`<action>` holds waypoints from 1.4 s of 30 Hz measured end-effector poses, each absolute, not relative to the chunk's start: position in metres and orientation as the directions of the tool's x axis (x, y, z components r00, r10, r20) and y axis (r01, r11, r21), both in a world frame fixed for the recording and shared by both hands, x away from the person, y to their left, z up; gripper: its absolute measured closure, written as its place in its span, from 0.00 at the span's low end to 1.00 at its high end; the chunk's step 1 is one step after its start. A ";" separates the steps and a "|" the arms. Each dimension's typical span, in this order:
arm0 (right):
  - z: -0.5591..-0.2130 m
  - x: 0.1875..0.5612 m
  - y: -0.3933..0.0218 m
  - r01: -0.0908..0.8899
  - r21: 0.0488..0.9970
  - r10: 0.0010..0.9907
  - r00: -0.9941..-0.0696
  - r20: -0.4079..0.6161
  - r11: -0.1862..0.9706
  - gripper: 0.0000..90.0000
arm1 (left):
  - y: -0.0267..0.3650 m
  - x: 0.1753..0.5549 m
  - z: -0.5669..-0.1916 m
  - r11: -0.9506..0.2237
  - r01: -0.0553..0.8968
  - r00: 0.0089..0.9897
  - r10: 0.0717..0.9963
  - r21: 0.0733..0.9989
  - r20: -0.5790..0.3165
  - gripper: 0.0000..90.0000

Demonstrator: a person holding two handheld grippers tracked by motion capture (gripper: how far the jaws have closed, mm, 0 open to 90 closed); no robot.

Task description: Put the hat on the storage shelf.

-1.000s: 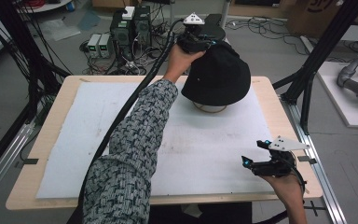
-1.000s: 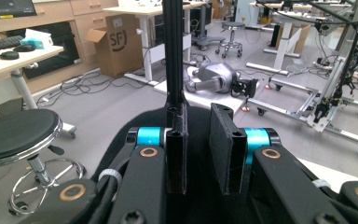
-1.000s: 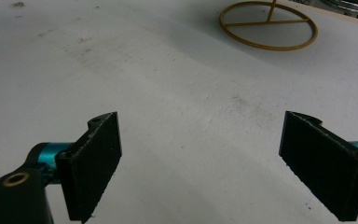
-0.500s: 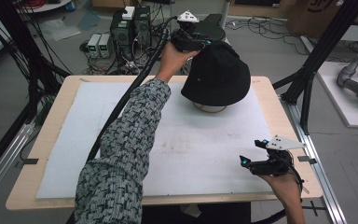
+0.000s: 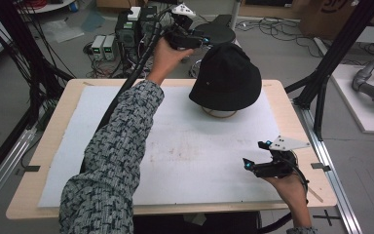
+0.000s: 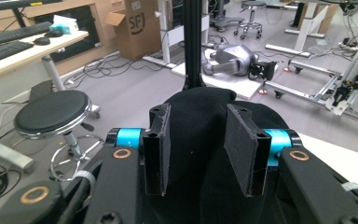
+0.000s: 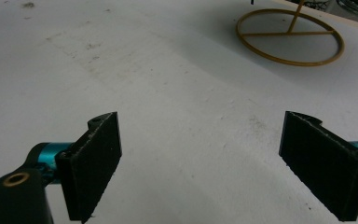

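Hat (image 5: 226,73), black, sits on gold wire stand (image 5: 219,113) at worktop (image 5: 282,105) rear. Left gripper (image 6: 199,140) just behind it, jaws just opened, pads off fabric. Right gripper (image 7: 205,163) spread wide, empty, near front edge.

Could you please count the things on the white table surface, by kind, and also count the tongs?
Black hat: 1
Gold wire stand under the hat: 1
Tongs: 2, left tongs and right tongs
Total: 4
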State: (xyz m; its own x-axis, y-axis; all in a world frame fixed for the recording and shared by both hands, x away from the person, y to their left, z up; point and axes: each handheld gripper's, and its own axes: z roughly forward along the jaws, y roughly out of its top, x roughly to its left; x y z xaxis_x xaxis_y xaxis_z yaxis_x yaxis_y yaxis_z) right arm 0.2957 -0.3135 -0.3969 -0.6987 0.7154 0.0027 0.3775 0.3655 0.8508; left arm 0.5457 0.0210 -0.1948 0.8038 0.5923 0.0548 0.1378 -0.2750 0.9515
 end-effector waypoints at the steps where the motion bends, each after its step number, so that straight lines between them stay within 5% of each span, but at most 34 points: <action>1: -0.397 0.298 -0.312 0.372 0.851 0.712 -0.703 -0.002 0.370 0.14 | 0.023 0.545 -0.193 -0.279 0.137 0.802 0.594 0.951 0.059 0.67; 21: -0.394 0.320 -0.287 0.344 0.857 0.664 -0.748 0.003 0.384 0.14 | 0.102 0.501 -0.162 -0.269 0.128 0.761 0.644 0.955 0.079 0.60; 42: -0.396 0.335 -0.282 0.349 0.856 0.656 -0.754 0.016 0.381 0.14 | 0.205 0.435 -0.180 -0.264 0.132 0.685 0.721 0.955 0.105 0.47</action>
